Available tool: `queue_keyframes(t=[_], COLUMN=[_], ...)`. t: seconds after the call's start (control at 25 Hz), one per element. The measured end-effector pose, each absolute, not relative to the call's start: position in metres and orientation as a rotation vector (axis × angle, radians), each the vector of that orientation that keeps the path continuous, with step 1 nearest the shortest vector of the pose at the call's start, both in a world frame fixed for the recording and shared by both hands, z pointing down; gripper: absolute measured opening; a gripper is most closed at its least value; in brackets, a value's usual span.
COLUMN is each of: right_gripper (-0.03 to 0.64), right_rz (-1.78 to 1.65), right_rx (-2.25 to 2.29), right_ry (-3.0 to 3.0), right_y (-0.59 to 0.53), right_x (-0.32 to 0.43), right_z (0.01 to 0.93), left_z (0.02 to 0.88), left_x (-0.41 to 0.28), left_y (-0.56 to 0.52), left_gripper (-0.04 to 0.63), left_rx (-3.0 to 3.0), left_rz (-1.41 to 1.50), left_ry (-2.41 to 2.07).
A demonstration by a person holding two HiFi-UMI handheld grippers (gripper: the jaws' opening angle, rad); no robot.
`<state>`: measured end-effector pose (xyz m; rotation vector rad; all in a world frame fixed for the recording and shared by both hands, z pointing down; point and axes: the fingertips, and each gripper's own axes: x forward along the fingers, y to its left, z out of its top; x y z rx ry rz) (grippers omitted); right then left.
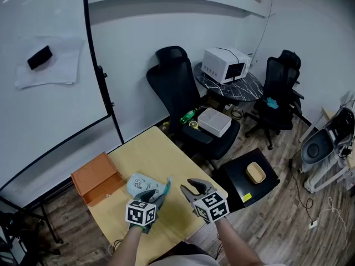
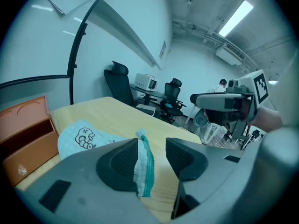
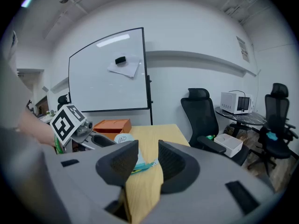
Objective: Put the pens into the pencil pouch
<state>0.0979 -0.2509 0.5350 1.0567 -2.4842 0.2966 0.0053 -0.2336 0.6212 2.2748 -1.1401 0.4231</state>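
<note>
A pale blue checked pencil pouch [image 1: 143, 185] with a cartoon print lies on the yellow table [image 1: 166, 154]. Its teal zipper edge [image 2: 145, 167] stands up between the jaws of my left gripper [image 2: 152, 155]. The edge rests against the left pad, with a gap to the right pad, so this gripper is open. My right gripper [image 1: 191, 188] hovers just right of the pouch, open, with nothing between its jaws [image 3: 148, 155]. Past its jaws the pouch's end [image 3: 140, 164] shows. The left gripper [image 3: 86, 136] appears at the left of the right gripper view. No pen shows in any view.
An orange open box [image 1: 97, 179] sits on the table's left edge beside the pouch. Behind the table stand a black office chair [image 1: 177, 87] carrying a white box [image 1: 214, 121], and a whiteboard [image 1: 44, 65]. A low black stand [image 1: 249, 176] is on the floor at the right.
</note>
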Motion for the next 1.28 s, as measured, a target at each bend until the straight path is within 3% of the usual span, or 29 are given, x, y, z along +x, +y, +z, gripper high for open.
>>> queue_keyframes(t=[0.4,0.68,0.88,1.28], right_gripper=[0.107,0.046,0.002,0.0], right_rz=[0.198,0.098,0.05,0.035], right_rx=[1.124,1.212,1.244,1.229], right_ry=[-2.594,-2.686,-2.733,-2.736], right_y=[-0.264,-0.272,-0.275,-0.273], right_x=[0.081,0.078,0.076,0.068], right_z=[0.49,0.448,0.422,0.417], left_z=[0.508,0.451,0.43,0.423], left_x=[-0.05,-0.088,-0.101,-0.118], left_y=[-0.255,-0.247,-0.238,-0.227], left_gripper=[0.177,0.063,0.027,0.014], left_rx=[2.396,2.415,2.436,2.395], left_rz=[0.136,-0.033,-0.066,-0.084], left_ry=[-1.438,-1.671,-1.756,-1.821])
